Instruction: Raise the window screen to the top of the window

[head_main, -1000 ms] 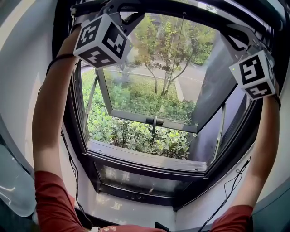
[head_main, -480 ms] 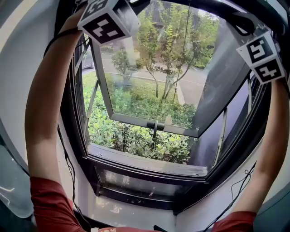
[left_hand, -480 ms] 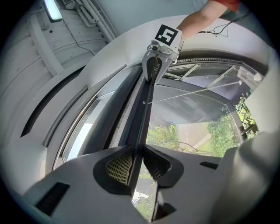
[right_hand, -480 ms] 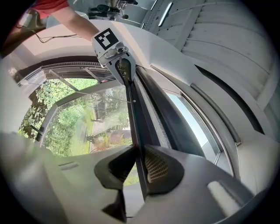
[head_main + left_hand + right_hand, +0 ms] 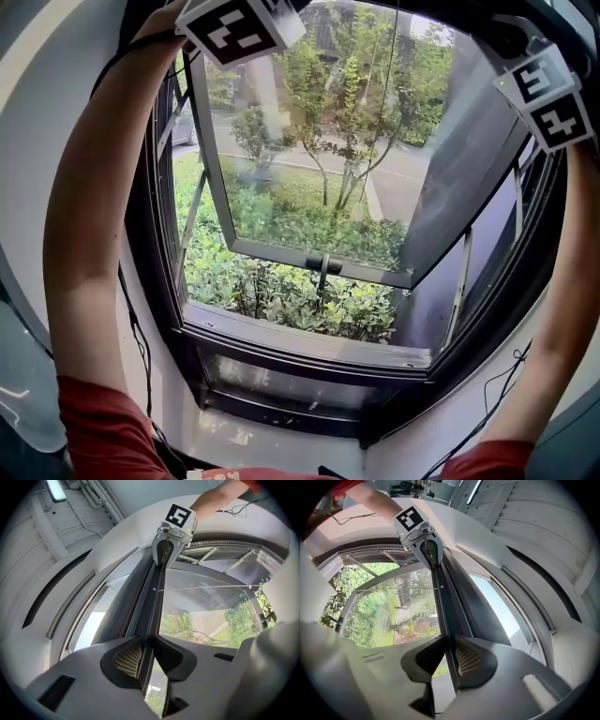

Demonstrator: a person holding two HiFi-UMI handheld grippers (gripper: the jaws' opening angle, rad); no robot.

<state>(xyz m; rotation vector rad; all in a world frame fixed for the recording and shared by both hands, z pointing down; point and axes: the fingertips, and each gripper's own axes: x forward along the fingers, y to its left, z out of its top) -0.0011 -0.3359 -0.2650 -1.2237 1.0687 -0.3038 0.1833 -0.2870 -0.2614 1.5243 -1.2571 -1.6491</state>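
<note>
The window screen's dark bottom bar (image 5: 153, 606) runs straight between the two grippers. In the left gripper view my left gripper (image 5: 145, 654) is shut on the bar, a pad on each side. My right gripper (image 5: 449, 660) is shut on the same bar (image 5: 440, 606) at its other end. Each view shows the other gripper clamped at the bar's far end: the right gripper (image 5: 169, 541) and the left gripper (image 5: 423, 538). In the head view both arms reach high, with the left marker cube (image 5: 239, 26) and the right marker cube (image 5: 548, 94) near the frame's top; the jaws are hidden there.
Below the raised bar the casement sash (image 5: 309, 255) stands swung outward, its handle (image 5: 322, 263) at the lower rail. The black window frame and sill (image 5: 309, 345) lie beneath. Thin cables (image 5: 141, 352) hang on the wall at both sides. Shrubs and a road lie outside.
Both grippers have gone up with the bar; in the head view their marker cubes have climbed toward the top edge and more of the open window shows below.
</note>
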